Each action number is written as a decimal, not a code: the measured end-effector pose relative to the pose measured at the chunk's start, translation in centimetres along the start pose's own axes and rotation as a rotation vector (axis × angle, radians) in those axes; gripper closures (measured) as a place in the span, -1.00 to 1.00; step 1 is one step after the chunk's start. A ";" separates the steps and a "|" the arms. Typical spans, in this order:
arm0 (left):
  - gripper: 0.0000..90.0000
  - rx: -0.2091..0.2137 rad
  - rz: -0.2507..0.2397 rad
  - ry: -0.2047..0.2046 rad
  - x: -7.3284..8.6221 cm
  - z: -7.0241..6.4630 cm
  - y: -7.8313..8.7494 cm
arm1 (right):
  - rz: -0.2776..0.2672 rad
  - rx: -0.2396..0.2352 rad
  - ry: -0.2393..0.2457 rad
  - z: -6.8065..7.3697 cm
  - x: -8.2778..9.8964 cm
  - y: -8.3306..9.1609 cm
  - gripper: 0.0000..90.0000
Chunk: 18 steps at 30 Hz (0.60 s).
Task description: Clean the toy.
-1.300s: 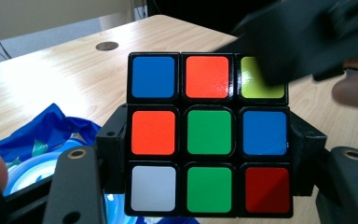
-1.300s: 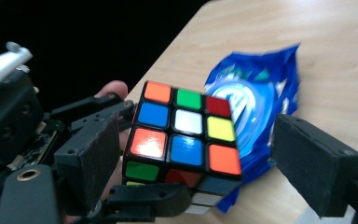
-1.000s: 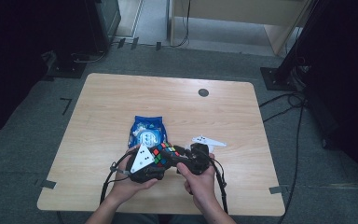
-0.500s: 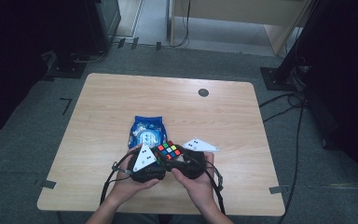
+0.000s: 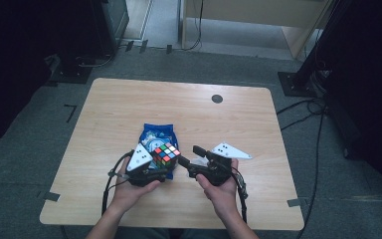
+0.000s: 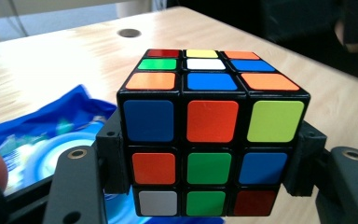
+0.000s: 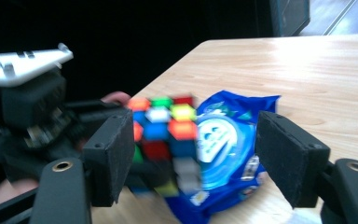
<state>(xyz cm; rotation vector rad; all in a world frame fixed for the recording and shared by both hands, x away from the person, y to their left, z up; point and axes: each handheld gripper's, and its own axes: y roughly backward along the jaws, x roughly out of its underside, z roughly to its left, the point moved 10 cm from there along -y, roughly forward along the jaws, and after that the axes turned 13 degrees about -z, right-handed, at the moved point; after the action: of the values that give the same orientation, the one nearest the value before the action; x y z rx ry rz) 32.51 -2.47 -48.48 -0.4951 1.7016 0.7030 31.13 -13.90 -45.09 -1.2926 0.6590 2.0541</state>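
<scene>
A scrambled Rubik's cube (image 5: 166, 153) is held just above the table (image 5: 229, 124), partly over a blue snack packet (image 5: 154, 135). My left gripper (image 5: 168, 164) is shut on the cube. In the left gripper view its pads press the lower sides of the cube (image 6: 212, 130), with the packet (image 6: 42, 135) behind. My right gripper (image 5: 191, 162) stands open a short way right of the cube, pointing at it. Its jaws have just been opening, with nothing between them. In the right gripper view the blurred cube (image 7: 161, 140) and packet (image 7: 228, 140) lie beyond my right gripper (image 7: 200, 156).
A small dark round hole (image 5: 217, 98) sits in the tabletop at the far middle. Both hands rest near the front edge. Dark stands and cables (image 5: 308, 107) ring the table on the grey floor.
The right gripper was up against the cube and now stands apart to its right. The left gripper has carried the cube a little to the left.
</scene>
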 end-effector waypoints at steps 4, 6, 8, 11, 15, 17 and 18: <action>-0.24 -0.008 -0.037 0.061 -1.0 1.1 0.8 | 0.043 -0.020 0.055 -0.7 2.3 -0.6 -0.33; -0.24 0.000 -0.052 0.086 -1.4 1.1 0.9 | 0.075 -0.058 0.062 -0.2 3.7 -1.2 -0.40; -0.24 0.011 -0.060 0.101 -1.5 0.8 0.9 | 0.104 -0.084 0.090 0.9 4.7 -1.9 -0.50; -0.25 0.028 -0.057 0.107 -1.5 0.0 0.6 | 0.090 -0.094 0.126 2.5 5.3 -2.5 -0.51; -0.25 0.054 -0.055 0.112 -1.5 -1.1 0.3 | 0.054 -0.076 0.170 3.4 5.3 -2.8 -0.50; -0.25 0.066 -0.051 0.110 -1.5 -1.6 0.1 | 0.038 -0.055 0.185 3.3 5.2 -2.8 -0.46; -0.25 0.070 -0.049 0.110 -1.4 -1.7 0.1 | 0.027 -0.046 0.191 3.2 5.1 -2.8 -0.45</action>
<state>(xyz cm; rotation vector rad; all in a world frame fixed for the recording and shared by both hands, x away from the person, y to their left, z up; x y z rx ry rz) 31.56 -3.65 -46.84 -0.5323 1.8041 0.5879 29.53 -8.57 -48.73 -1.5277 0.7207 1.9934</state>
